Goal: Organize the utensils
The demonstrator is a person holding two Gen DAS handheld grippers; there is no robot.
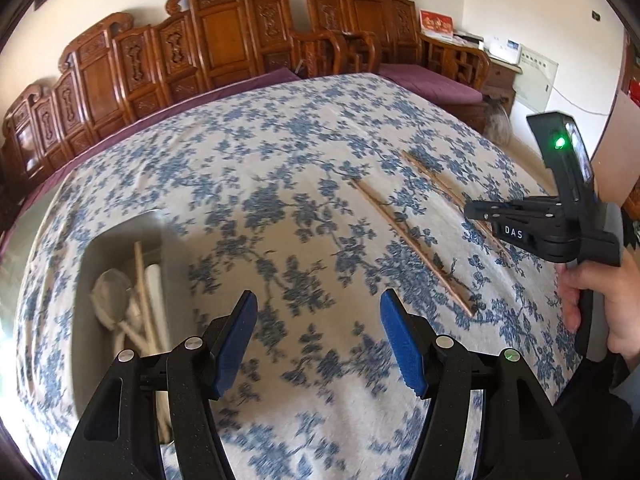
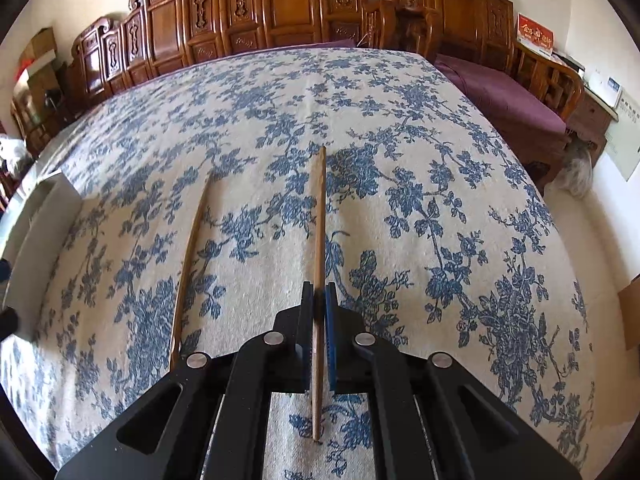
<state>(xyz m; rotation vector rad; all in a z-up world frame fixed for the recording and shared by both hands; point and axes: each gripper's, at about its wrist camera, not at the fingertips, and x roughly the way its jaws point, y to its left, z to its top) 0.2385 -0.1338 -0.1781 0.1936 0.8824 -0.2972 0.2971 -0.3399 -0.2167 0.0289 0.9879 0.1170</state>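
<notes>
Blue ribbed pads of the left gripper (image 1: pixel 318 340) stand apart with nothing between them, over the floral tablecloth (image 1: pixel 280 184). Left of them sits a pale organizer tray (image 1: pixel 86 280) already holding white spoons (image 1: pixel 110 292) and a light chopstick, so part of the sorting looks done. One brown chopstick (image 1: pixel 412 246) lies loose on the cloth toward the right; beyond it the right gripper (image 1: pixel 474 210), held by a hand (image 1: pixel 600 296), pinches a second one.

From the right wrist, the right gripper (image 2: pixel 319 320) is clamped on the held chopstick (image 2: pixel 319 216), gripping near its thicker end with the long tapered part pointing away. The loose chopstick (image 2: pixel 190 260) lies to its left, the tray's wall (image 2: pixel 40 220) further left. Both sticks look like smooth wood: light, stiff, thin (and likely to pivot in the pads when held so near one end). A grip nearer mid-length would probably steady it. The cloth is soft, textured weave.
</notes>
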